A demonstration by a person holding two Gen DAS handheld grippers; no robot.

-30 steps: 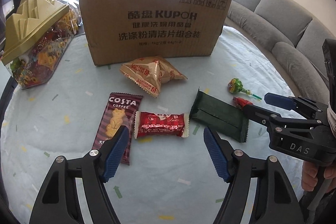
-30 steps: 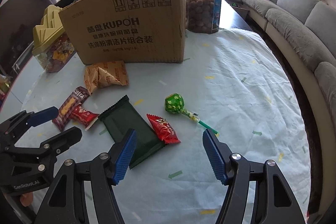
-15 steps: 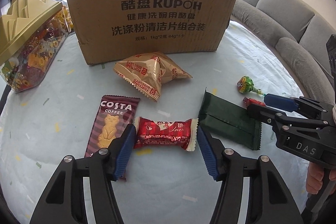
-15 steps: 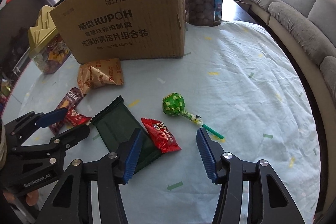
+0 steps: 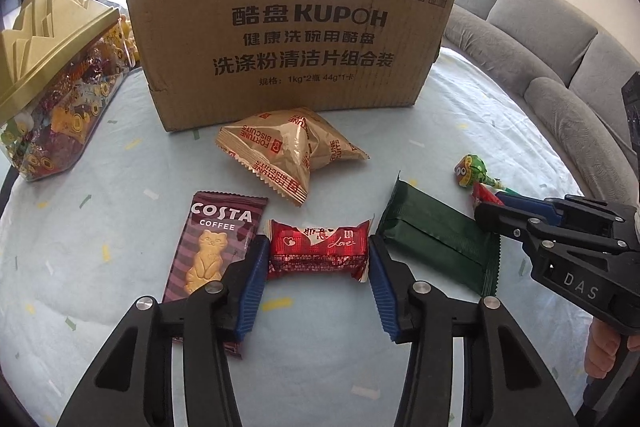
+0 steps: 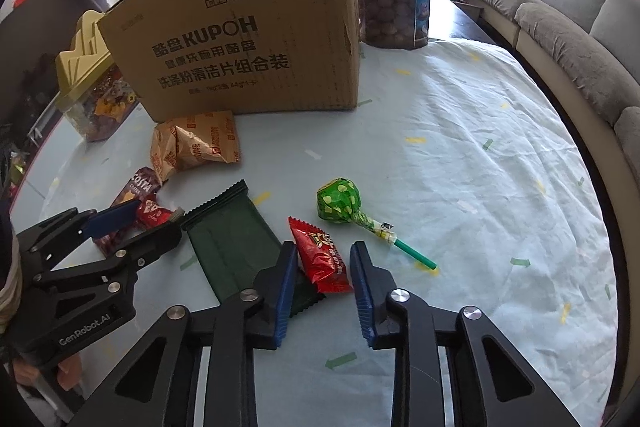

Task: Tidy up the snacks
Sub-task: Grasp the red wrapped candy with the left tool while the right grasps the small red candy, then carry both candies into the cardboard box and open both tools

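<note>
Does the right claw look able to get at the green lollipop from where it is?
Probably yes. The right claw straddles the small red packet, and the green lollipop lies just beyond on bare tablecloth, nothing between; it would need to clear that packet first.
</note>
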